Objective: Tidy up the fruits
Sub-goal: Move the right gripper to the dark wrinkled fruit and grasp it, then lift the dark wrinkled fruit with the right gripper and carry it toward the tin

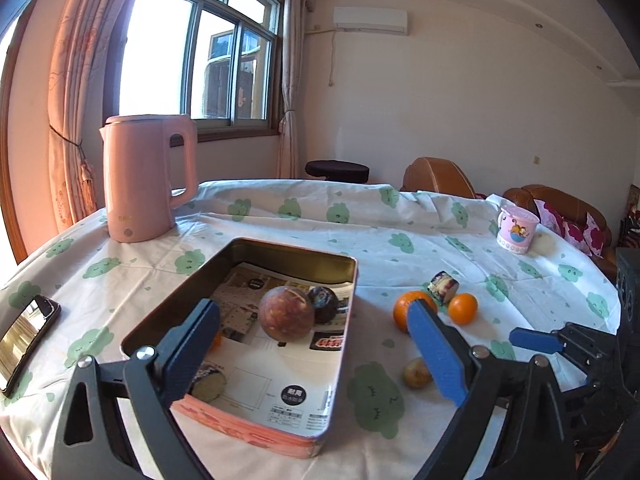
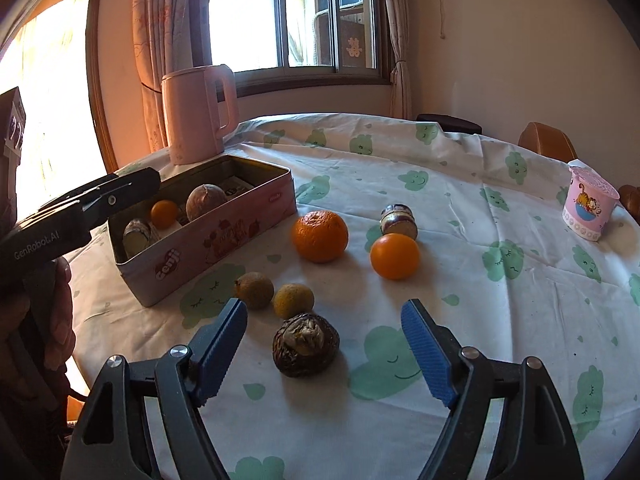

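Note:
A pink tin [image 1: 240, 428] lined with printed paper holds a round brown passion fruit [image 1: 286, 312], a dark fruit [image 1: 325, 302], a small orange mostly hidden by a finger, and a wrapped piece [image 1: 208, 386]. My left gripper [image 1: 316, 312] hovers open over the tin, with nothing between its fingers. On the cloth right of the tin lie a mandarin [image 2: 320, 236], a smooth orange [image 2: 395, 256], a wrapped piece [image 2: 399, 216] and two small brownish fruits [image 2: 254, 290] [image 2: 293, 300]. My right gripper [image 2: 324, 308] is open around a wrinkled dark fruit [image 2: 306, 344]; its pads stand apart from the fruit.
A pink kettle [image 1: 148, 180] stands behind the tin near the window. A phone [image 1: 24, 340] lies at the table's left edge. A pink cartoon cup [image 2: 590, 208] sits at the far right. Brown chairs [image 1: 436, 178] stand beyond the table. A hand [image 2: 60, 312] holds the left gripper.

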`<move>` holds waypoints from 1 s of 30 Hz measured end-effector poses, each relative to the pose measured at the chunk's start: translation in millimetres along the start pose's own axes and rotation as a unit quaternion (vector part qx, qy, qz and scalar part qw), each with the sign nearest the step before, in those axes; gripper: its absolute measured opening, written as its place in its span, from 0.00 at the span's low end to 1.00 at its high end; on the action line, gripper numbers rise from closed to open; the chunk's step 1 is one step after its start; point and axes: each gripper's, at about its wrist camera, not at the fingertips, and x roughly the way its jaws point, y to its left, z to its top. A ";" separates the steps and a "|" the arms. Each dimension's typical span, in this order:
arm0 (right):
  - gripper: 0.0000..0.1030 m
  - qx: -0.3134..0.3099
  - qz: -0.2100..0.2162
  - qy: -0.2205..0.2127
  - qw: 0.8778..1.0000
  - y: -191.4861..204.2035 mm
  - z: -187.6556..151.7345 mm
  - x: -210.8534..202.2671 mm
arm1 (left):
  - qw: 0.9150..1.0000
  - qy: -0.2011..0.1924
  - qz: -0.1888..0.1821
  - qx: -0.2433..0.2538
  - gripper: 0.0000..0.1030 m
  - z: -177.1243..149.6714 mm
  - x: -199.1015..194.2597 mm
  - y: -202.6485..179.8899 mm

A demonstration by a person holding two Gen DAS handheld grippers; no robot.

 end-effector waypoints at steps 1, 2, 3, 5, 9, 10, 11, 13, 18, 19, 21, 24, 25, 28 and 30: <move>0.67 -0.003 0.004 0.006 1.000 2.0 -1.8 2.7 | 1.000 0.003 -0.006 0.009 0.89 -1.0 0.2 -5.7; 0.63 -0.006 0.009 0.014 1.000 4.1 -3.5 5.3 | 1.000 0.006 -0.011 0.015 0.89 -2.4 0.5 -10.7; 0.63 -0.007 0.011 0.020 1.000 5.8 -4.8 8.2 | 1.000 0.007 -0.015 0.020 0.88 -3.8 0.4 -15.1; 0.60 -0.009 0.013 0.030 0.999 7.9 -6.2 12.8 | 0.999 0.015 -0.026 0.030 0.81 -6.4 2.9 -22.5; 0.46 -0.003 0.022 0.050 0.998 5.7 -8.5 21.6 | 0.998 0.033 -0.040 0.042 0.76 -12.0 9.0 -33.9; 0.44 0.001 0.023 0.051 0.998 4.0 -8.5 21.7 | 0.997 0.037 -0.044 0.045 0.73 -13.6 9.7 -36.1; 0.41 0.004 0.023 0.052 0.998 2.8 -8.6 21.8 | 0.997 0.041 -0.047 0.047 0.71 -14.6 10.6 -38.1; 0.40 0.008 0.026 0.047 0.999 1.2 -8.8 20.3 | 0.996 0.045 -0.052 0.052 0.66 -16.6 11.4 -42.4; 0.40 0.021 0.001 0.016 1.000 -10.0 -7.3 5.4 | 0.993 0.053 -0.071 0.073 0.60 -20.1 10.3 -55.0; 0.40 0.023 -0.010 0.009 1.000 -13.7 -6.6 1.8 | 0.993 0.057 -0.074 0.078 0.56 -21.1 11.3 -58.2; 0.40 0.024 -0.031 0.000 0.999 -21.0 -5.0 -3.8 | 0.990 0.072 -0.084 0.087 0.53 -23.4 15.4 -64.8; 0.40 0.031 -0.047 -0.007 0.998 -33.2 -3.8 -6.8 | 0.986 0.100 -0.086 0.102 0.45 -27.5 25.9 -74.7; 0.40 0.037 -0.045 -0.008 0.998 -36.8 -4.3 -7.0 | 0.985 0.107 -0.083 0.107 0.43 -29.0 29.2 -77.6; 0.40 0.043 -0.037 -0.012 0.998 -40.7 -4.9 -8.3 | 0.982 0.132 -0.082 0.110 0.34 -31.5 39.1 -80.3; 0.40 0.040 -0.037 -0.012 0.998 -39.3 -5.1 -7.9 | 0.981 0.142 -0.079 0.107 0.34 -31.4 42.8 -79.4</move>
